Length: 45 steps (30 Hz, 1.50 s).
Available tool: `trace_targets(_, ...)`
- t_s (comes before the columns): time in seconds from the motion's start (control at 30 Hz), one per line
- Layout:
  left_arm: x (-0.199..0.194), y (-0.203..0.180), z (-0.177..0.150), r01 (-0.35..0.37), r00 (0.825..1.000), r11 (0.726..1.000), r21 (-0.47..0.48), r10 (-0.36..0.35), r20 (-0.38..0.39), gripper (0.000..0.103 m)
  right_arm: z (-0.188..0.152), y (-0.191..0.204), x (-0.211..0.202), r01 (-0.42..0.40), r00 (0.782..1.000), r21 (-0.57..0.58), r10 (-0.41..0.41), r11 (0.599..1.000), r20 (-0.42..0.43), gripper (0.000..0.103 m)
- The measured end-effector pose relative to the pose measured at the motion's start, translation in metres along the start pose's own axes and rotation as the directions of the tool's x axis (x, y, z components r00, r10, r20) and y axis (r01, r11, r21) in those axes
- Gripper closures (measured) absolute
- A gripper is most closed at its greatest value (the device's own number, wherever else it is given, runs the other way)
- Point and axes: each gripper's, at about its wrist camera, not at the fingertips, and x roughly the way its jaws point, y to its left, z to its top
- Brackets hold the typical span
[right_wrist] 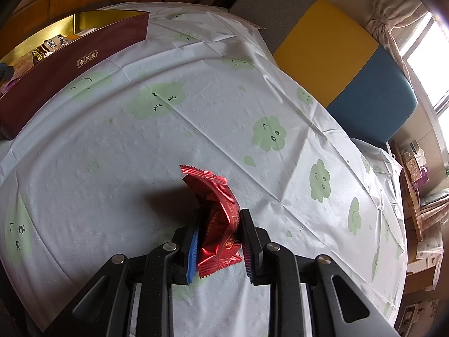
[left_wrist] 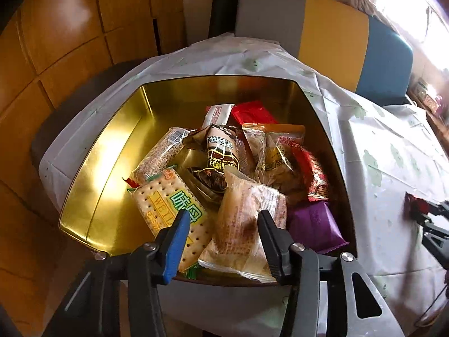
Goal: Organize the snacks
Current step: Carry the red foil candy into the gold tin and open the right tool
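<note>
A gold-lined tin box (left_wrist: 112,154) on the table holds several wrapped snacks, among them a cracker pack (left_wrist: 165,205), a pale bread packet (left_wrist: 244,224) and a purple packet (left_wrist: 314,221). My left gripper (left_wrist: 223,219) is open above the box's near edge, its fingers either side of the bread packet without clamping it. My right gripper (right_wrist: 220,219) is shut on a crumpled red foil snack packet (right_wrist: 219,210) and holds it over the tablecloth. The box shows in the right wrist view (right_wrist: 70,64) at far left, dark red outside. The right gripper (left_wrist: 426,213) also shows at the left wrist view's right edge.
A white tablecloth with green cloud faces (right_wrist: 157,101) covers the table. A grey, yellow and blue bench (right_wrist: 336,56) stands behind it. Wooden panels (left_wrist: 56,42) are at the left, a curtained window (right_wrist: 421,42) and shelves at the right.
</note>
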Motion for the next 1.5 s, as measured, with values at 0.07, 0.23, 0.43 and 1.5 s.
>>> trace_targets(0.07,-0.007,0.002,0.0,0.022,1.0,1.0,-0.015,-0.022,0.015,0.052,0.0,0.0,0.0,-0.001,1.0,0.003,0.001,1.0,0.002,0.077)
trace_targets(0.23,-0.027,0.004,0.001,0.026,0.997,0.999,-0.019,-0.024,0.075,0.052,-0.001,0.0,0.0,0.005,1.0,0.009,-0.005,1.0,0.006,0.077)
trace_targets(0.43,-0.041,0.008,-0.002,0.054,0.994,0.998,-0.035,-0.051,0.099,0.052,-0.002,0.002,0.0,0.015,1.0,0.011,-0.015,1.0,0.009,0.077)
trace_targets(1.5,-0.045,0.036,-0.019,0.063,0.991,0.994,-0.087,-0.052,0.12,0.05,0.064,0.015,-0.038,-0.324,0.946,0.296,0.307,0.899,0.104,0.078)
